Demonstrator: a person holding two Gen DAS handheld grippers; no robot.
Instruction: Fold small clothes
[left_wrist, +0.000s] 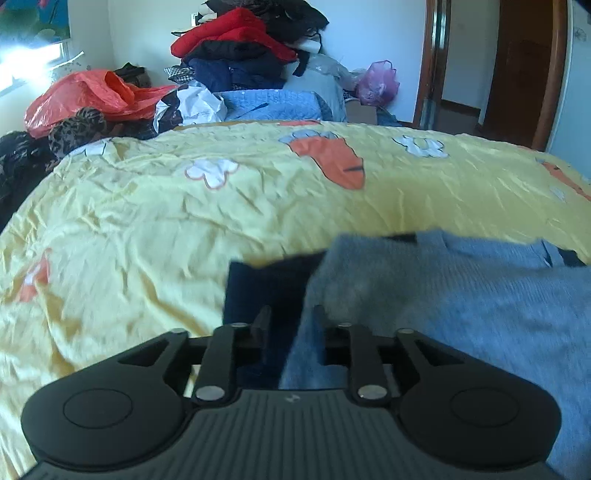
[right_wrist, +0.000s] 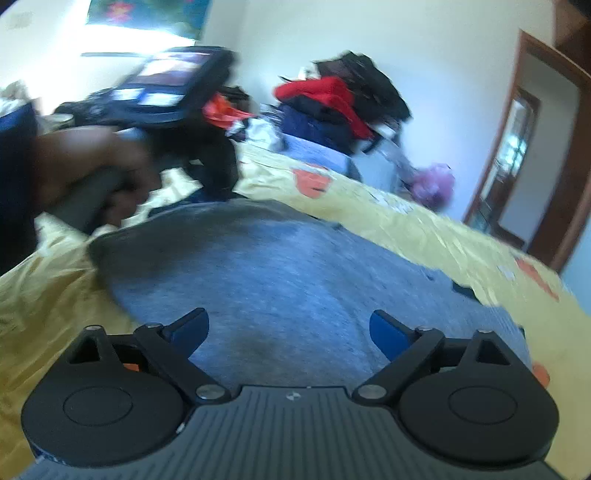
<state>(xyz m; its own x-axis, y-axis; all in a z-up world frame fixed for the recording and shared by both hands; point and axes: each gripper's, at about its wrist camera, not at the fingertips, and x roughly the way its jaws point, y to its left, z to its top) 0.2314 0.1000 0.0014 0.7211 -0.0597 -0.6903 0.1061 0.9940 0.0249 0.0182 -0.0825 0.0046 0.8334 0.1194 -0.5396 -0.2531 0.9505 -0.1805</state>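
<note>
Fisheye views along both hand-held tools above a bed covered by a yellow sheet (left_wrist: 155, 221) printed with carrots and flowers. A grey knit garment (right_wrist: 295, 266) with a dark navy part (left_wrist: 266, 291) lies flat on the sheet near the bed's front edge. The left claw (left_wrist: 290, 325) has its jaws narrowed, with the garment's edge running between them; whether the pads press on the cloth cannot be told. The right claw (right_wrist: 290, 328) stands wide apart over the grey cloth, holding nothing. A heap of clothes (left_wrist: 243, 44) and an orange plastic bag (left_wrist: 88, 96) lie beyond the bed.
</note>
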